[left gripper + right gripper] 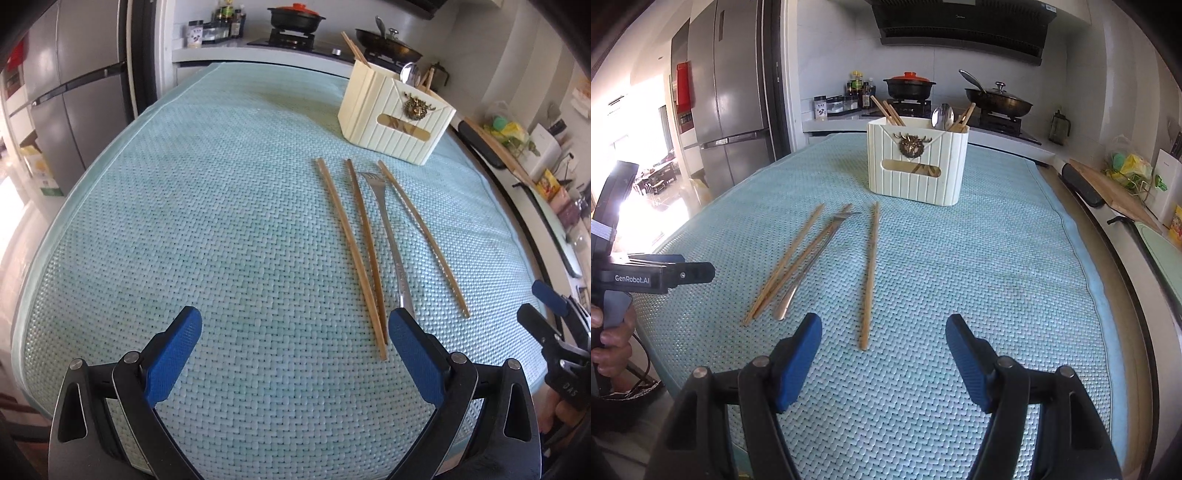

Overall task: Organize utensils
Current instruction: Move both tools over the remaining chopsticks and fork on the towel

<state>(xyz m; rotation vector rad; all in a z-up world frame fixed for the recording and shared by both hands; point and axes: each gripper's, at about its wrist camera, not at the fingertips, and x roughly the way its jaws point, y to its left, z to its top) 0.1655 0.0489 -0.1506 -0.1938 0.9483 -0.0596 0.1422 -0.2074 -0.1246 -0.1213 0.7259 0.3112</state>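
Three wooden chopsticks and a metal fork (389,236) lie on the light blue woven mat (221,221). Two chopsticks (360,254) lie close together left of the fork, and a single chopstick (424,238) lies to its right. A cream utensil holder (395,114) at the far side holds chopsticks and a spoon. My left gripper (295,328) is open above the mat, left of the utensils' near ends. My right gripper (882,332) is open too, with the single chopstick's (870,273) near end just beyond its fingers. The fork (809,269) and chopstick pair (790,266) lie to its left.
Behind the table, a stove carries a black pot with an orange lid (909,86) and a lidded pan (999,99). A fridge (735,103) stands at the left. A cutting board (1108,188) and bags sit on the counter at the right. A hand (609,339) holds the left gripper's handle.
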